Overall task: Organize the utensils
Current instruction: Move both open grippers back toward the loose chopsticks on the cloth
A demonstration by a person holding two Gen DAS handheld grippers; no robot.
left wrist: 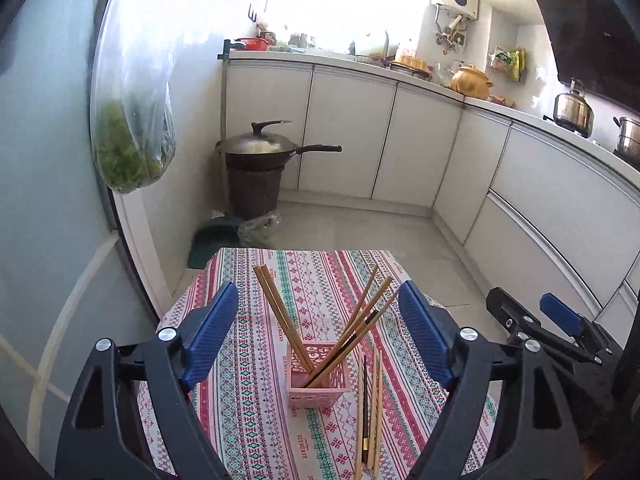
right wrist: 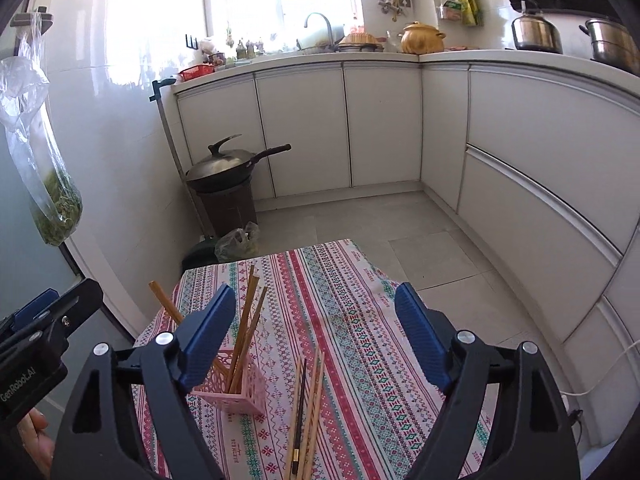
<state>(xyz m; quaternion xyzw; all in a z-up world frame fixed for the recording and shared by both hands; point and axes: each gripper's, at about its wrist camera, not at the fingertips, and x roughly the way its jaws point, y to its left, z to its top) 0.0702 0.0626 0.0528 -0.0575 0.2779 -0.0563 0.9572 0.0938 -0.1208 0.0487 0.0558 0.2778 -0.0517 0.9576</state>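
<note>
A pink openwork basket (left wrist: 318, 380) (right wrist: 236, 386) stands on the patterned tablecloth (left wrist: 280, 420) (right wrist: 360, 340) with several wooden chopsticks (left wrist: 280, 312) (right wrist: 246, 328) leaning out of it. Right of the basket, a loose bundle of chopsticks (left wrist: 370, 412) (right wrist: 306, 412), one dark, lies flat on the cloth. My left gripper (left wrist: 320, 336) hovers over the basket, blue pads wide apart and holding nothing. My right gripper (right wrist: 314, 336) is open above the loose bundle, empty. In the left wrist view the right gripper (left wrist: 540, 320) shows at the right edge.
The small table is surrounded by grey floor tiles (right wrist: 360, 216). White cabinets (right wrist: 380, 128) line the back and right. A wok on a dark bin (left wrist: 256, 168) stands in the corner. A bag of greens (left wrist: 132, 140) hangs on the left wall. A person's hand (right wrist: 36, 440) shows at lower left.
</note>
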